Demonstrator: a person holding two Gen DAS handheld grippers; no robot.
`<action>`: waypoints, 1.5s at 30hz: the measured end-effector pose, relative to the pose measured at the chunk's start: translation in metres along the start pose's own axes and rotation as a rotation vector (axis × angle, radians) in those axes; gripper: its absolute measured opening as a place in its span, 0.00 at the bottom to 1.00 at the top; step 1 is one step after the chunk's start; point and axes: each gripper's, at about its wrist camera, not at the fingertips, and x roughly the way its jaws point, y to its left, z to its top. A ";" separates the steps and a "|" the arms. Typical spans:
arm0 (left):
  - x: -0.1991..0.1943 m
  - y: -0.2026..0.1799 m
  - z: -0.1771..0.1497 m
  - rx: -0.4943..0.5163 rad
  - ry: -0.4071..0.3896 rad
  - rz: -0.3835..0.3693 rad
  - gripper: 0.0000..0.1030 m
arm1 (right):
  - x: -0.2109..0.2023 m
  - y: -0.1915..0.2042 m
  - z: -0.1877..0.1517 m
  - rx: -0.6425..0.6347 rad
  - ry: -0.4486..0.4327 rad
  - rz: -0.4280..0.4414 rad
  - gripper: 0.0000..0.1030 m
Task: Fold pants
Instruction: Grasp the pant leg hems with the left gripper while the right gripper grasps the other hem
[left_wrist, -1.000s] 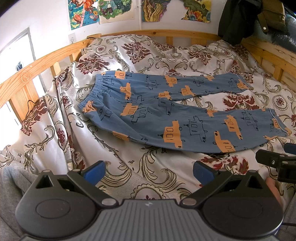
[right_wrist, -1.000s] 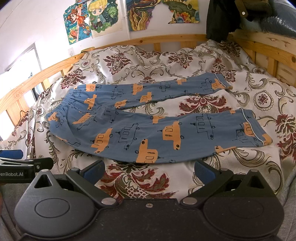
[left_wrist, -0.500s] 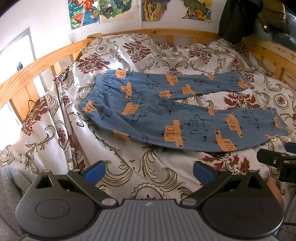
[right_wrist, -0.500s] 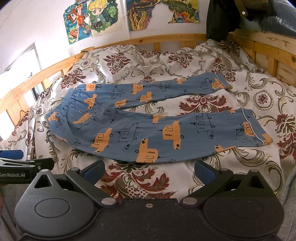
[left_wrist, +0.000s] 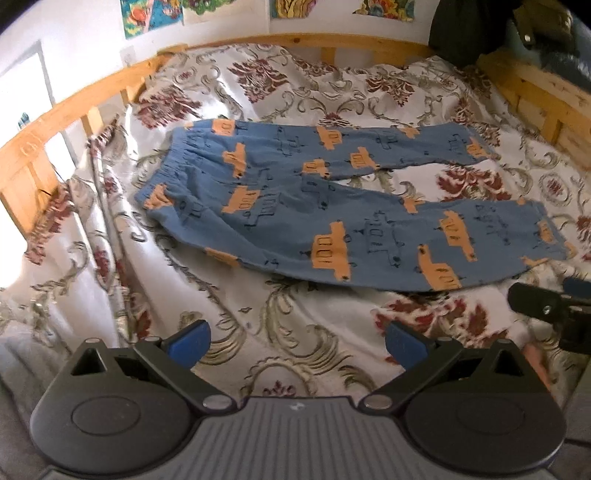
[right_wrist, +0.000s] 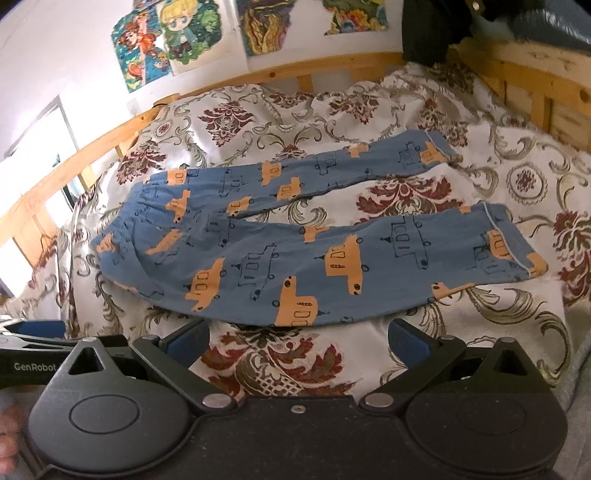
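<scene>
Blue cotton pants with orange car print (left_wrist: 332, 210) lie flat, legs spread toward three o'clock, on the floral-quilted wooden bed (left_wrist: 280, 317), while left tongs (left_wrist: 297, 341) and right tongs (right_wrist: 297, 338) hover level at six o'clock, both wide open and empty.

At twelve o'clock in both wrist views, the colourful cartoon wall posters (right_wrist: 162, 48) are cropped by the top edge. At two o'clock, dark clothing hanging over the wooden bed frame (left_wrist: 458, 26) is cut off too. The second black handheld gripper (left_wrist: 550, 310) at three o'clock shows only partly, its jaws unreadable there.
</scene>
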 end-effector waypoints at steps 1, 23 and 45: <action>0.002 0.002 0.004 -0.015 0.010 -0.017 1.00 | 0.002 -0.001 0.003 0.010 0.008 0.007 0.99; 0.145 0.047 0.216 0.255 -0.156 0.033 1.00 | 0.196 -0.050 0.183 -0.299 0.130 0.212 0.99; 0.371 0.071 0.349 0.636 0.380 -0.428 0.58 | 0.446 -0.036 0.324 -0.685 0.414 0.488 0.47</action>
